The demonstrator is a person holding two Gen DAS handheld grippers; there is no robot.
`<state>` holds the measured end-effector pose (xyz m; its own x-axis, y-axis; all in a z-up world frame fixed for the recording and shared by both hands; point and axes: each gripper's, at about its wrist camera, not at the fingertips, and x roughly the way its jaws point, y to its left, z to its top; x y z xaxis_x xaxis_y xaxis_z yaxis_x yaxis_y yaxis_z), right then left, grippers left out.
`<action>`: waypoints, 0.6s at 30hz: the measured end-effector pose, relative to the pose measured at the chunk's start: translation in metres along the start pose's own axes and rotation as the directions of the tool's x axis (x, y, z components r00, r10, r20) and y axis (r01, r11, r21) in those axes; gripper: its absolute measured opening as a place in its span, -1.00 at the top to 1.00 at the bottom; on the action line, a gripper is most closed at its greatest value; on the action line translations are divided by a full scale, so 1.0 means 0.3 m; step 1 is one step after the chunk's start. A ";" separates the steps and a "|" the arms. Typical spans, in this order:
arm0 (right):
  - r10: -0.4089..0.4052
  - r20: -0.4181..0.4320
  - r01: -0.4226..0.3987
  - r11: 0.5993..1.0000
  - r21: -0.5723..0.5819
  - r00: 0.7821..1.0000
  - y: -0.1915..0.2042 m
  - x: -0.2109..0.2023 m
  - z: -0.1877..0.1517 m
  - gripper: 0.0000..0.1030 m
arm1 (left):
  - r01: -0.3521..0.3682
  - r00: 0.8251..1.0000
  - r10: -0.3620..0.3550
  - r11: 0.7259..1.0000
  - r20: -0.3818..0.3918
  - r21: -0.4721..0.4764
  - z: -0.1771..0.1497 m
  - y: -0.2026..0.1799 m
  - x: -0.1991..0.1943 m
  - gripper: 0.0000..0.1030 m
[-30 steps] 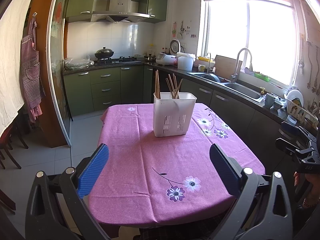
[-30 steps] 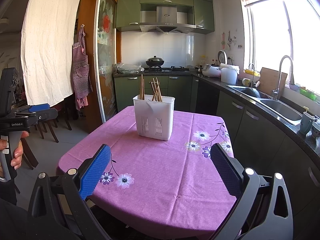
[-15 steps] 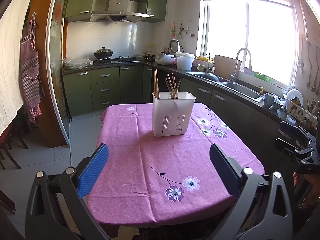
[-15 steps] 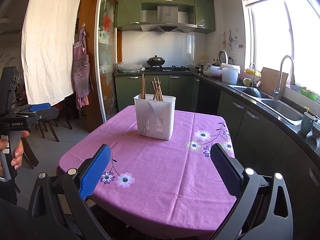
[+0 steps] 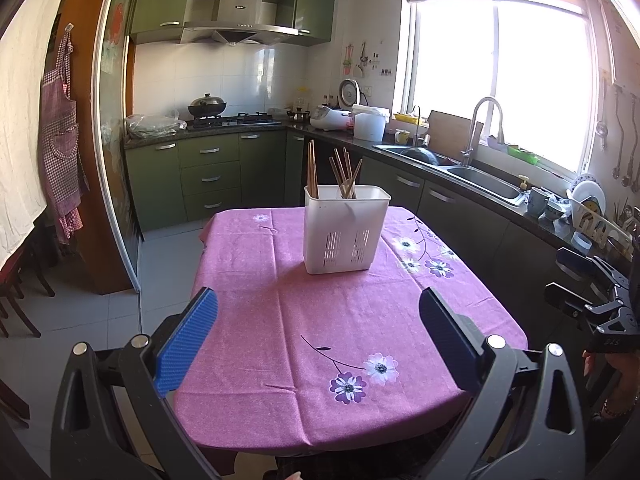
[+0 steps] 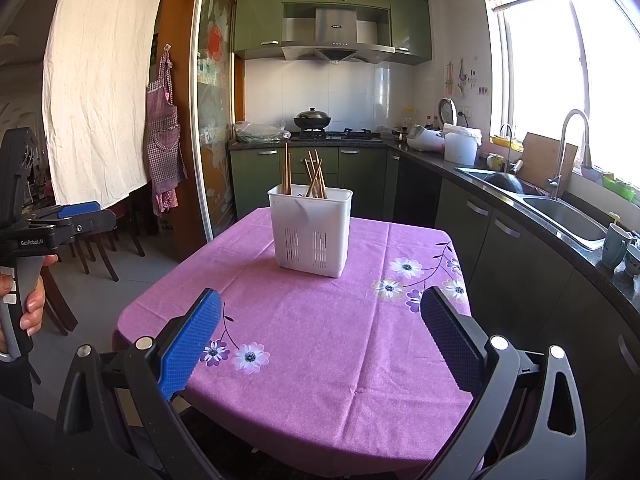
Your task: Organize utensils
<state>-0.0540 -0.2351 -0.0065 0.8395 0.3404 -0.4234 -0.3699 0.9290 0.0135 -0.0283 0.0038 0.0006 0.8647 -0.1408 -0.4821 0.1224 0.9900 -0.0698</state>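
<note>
Since the earlier frames both viewpoints have been carried slightly nearer the white holder [image 5: 345,229] of chopsticks [image 5: 344,174] standing toward the table's [image 5: 280,320] far edge, the left gripper [image 5: 318,336] and right gripper [image 6: 320,338] being held released and empty, so one stick should be approached squarely from above.

Your grippers [image 5: 318,320] [image 6: 320,322] are black frames with silver screws; each carries one blue pad [image 5: 188,334].
</note>
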 end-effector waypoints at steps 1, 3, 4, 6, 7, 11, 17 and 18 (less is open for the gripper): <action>0.000 -0.001 0.000 1.000 -0.001 1.000 0.001 0.001 -0.002 -0.91 | 0.005 1.000 -0.005 1.000 -0.006 -0.005 0.002 0.002 0.003 -0.86; 0.002 -0.005 -0.002 1.000 -0.001 1.000 -0.002 0.004 -0.005 -0.91 | 0.029 0.999 -0.029 1.000 -0.018 -0.007 0.005 0.003 0.011 -0.87; 0.003 -0.007 -0.003 1.000 -0.002 1.000 -0.002 0.006 -0.007 -0.91 | 0.048 0.998 -0.049 0.999 -0.033 -0.011 0.008 0.003 0.017 -0.87; 0.004 -0.010 -0.004 1.000 -0.003 1.000 -0.004 0.013 -0.006 -0.91 | 0.084 0.995 -0.086 0.996 -0.060 -0.029 0.009 0.009 0.033 -0.87; 0.005 -0.011 -0.005 1.000 -0.004 1.000 -0.006 0.013 -0.006 -0.91 | 0.090 0.994 -0.092 0.995 -0.066 -0.037 0.010 0.012 0.040 -0.87; 0.004 -0.016 -0.004 1.000 -0.003 1.000 -0.011 0.019 -0.008 -0.91 | 0.049 0.998 -0.051 0.998 -0.045 -0.031 0.005 0.011 0.046 -0.87; 0.009 -0.028 -0.009 1.000 -0.005 1.000 -0.016 0.032 -0.015 -0.91 | 0.014 1.000 -0.014 1.000 -0.007 0.000 0.005 0.003 0.046 -0.87; 0.010 -0.029 -0.011 1.000 -0.005 1.000 -0.015 0.033 -0.016 -0.91 | 0.011 1.000 -0.011 1.000 -0.009 0.004 0.004 0.001 0.051 -0.87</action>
<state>-0.0459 -0.2366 -0.0151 0.8237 0.3457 -0.4494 -0.3807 0.9246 0.0135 -0.0144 0.0020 -0.0057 0.8587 -0.1519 -0.4895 0.1341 0.9884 -0.0715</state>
